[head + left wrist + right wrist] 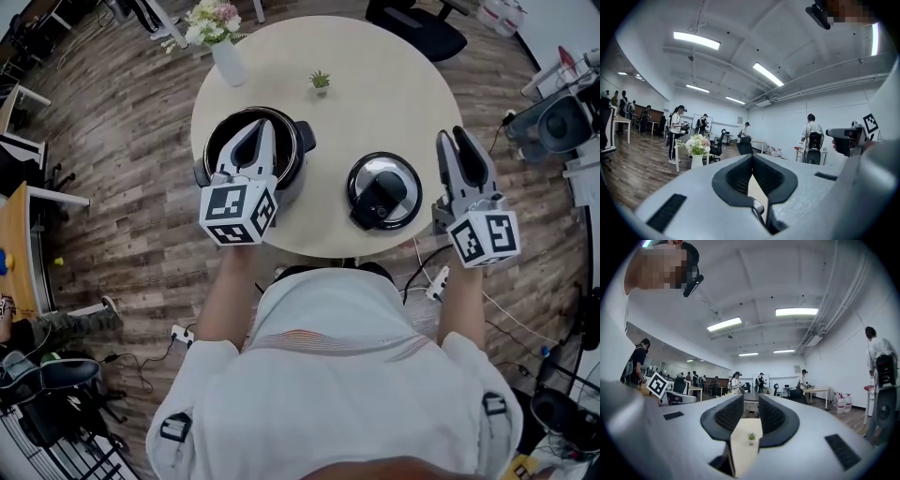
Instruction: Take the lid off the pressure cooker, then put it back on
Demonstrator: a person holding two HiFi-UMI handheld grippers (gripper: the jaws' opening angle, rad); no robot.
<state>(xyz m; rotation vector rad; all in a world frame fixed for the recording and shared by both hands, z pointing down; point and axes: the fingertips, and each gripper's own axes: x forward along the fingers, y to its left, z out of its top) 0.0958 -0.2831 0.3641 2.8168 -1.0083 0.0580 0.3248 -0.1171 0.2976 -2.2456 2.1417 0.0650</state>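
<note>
The pressure cooker [294,150] stands without its lid on the left of the round table [394,103]. Its round lid [382,190], with a black handle, lies flat on the table to the cooker's right. My left gripper [265,125] hangs over the cooker's mouth with its jaws shut and nothing in them; in the left gripper view the tips [752,156] meet. My right gripper [457,137] hovers right of the lid near the table's right edge. Its jaws [751,397] stand slightly apart with nothing between them. Both grippers point level, away from me.
A vase of flowers [225,47] and a small potted plant [320,82] stand at the table's far side. A dark office chair [417,28] sits behind the table. Cables and a power strip [437,281] lie on the wooden floor. Several people stand further back in the room [675,131].
</note>
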